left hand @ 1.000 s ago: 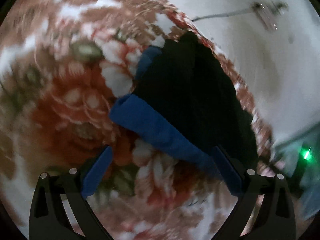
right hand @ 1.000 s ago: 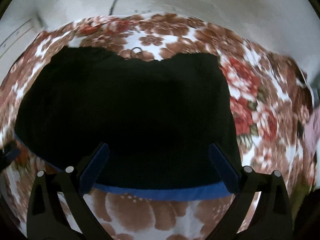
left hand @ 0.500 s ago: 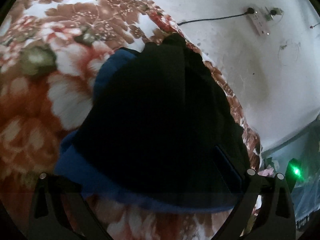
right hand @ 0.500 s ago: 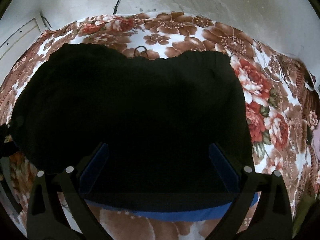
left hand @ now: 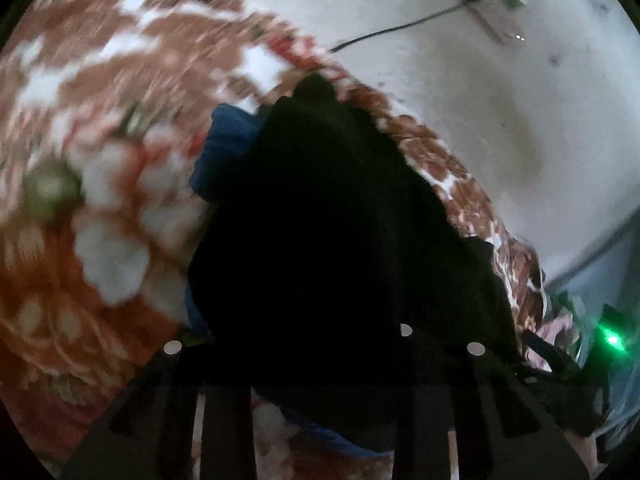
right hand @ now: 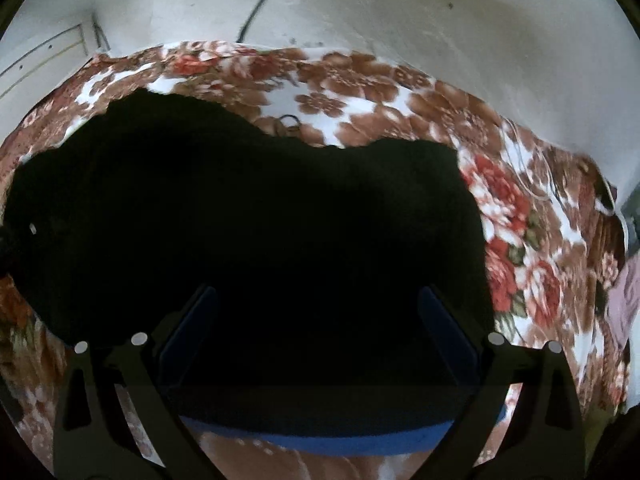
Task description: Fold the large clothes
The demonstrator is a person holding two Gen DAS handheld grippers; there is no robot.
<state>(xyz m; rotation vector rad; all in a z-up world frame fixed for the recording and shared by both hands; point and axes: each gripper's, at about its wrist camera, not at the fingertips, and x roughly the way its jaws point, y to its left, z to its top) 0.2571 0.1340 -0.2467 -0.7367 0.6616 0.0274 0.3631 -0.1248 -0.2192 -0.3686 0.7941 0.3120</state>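
A black garment (right hand: 260,208) with a blue hem (right hand: 320,438) lies spread on a floral bedsheet (right hand: 360,88). My right gripper (right hand: 316,296) hangs open and wide above the garment's near edge, with nothing pinched. In the left wrist view the garment (left hand: 328,220) bunches toward me, and its blue trim (left hand: 228,136) shows along the left side. My left gripper (left hand: 320,360) has its jaws closing, drawn close together with a fold of the black cloth between them. The cloth hides the fingertips.
A white wall rises behind the bed, with a power strip (left hand: 492,12) and a dark cable (right hand: 260,4) on it. A green light (left hand: 612,338) glows at the right. A pinkish cloth (right hand: 628,300) lies at the bed's right edge, and a small ring (right hand: 290,122) sits on the sheet.
My left gripper's jaws went from wide open to nearly together on the garment's edge, and the cloth now bunches up. The right gripper edged forward over the garment and stays open.
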